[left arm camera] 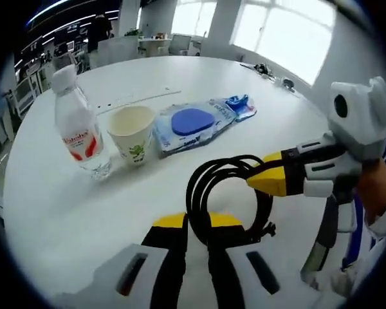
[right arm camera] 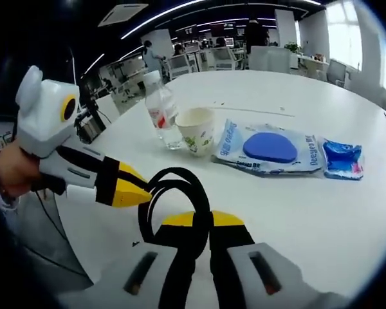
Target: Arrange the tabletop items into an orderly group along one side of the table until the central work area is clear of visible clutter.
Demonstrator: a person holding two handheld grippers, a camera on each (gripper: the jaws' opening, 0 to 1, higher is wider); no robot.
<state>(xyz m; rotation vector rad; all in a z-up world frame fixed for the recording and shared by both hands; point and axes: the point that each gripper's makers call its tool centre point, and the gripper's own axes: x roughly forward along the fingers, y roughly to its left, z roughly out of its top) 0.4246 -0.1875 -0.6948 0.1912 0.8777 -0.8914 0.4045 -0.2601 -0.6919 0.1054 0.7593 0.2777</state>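
A coiled black cable [left arm camera: 194,190] [right arm camera: 180,174] lies near the front of the white round table [left arm camera: 58,212] [right arm camera: 321,219]. My left gripper [left arm camera: 198,221] [right arm camera: 138,191] is shut on one side of the coil. My right gripper [right arm camera: 203,219] [left arm camera: 260,179] is shut on the other side. Further back stand a clear water bottle [left arm camera: 77,129] [right arm camera: 162,109] with a red label and a paper cup [left arm camera: 132,132] [right arm camera: 196,129], close together. Beside the cup lie a wet-wipes pack [left arm camera: 190,122] [right arm camera: 270,148] and a small blue packet [left arm camera: 241,106] [right arm camera: 342,159], in a row.
Small dark items [left arm camera: 270,72] lie at the table's far edge by the windows. Office desks and chairs [right arm camera: 212,55] stand beyond the table. A person's hand [left arm camera: 376,187] holds the right gripper.
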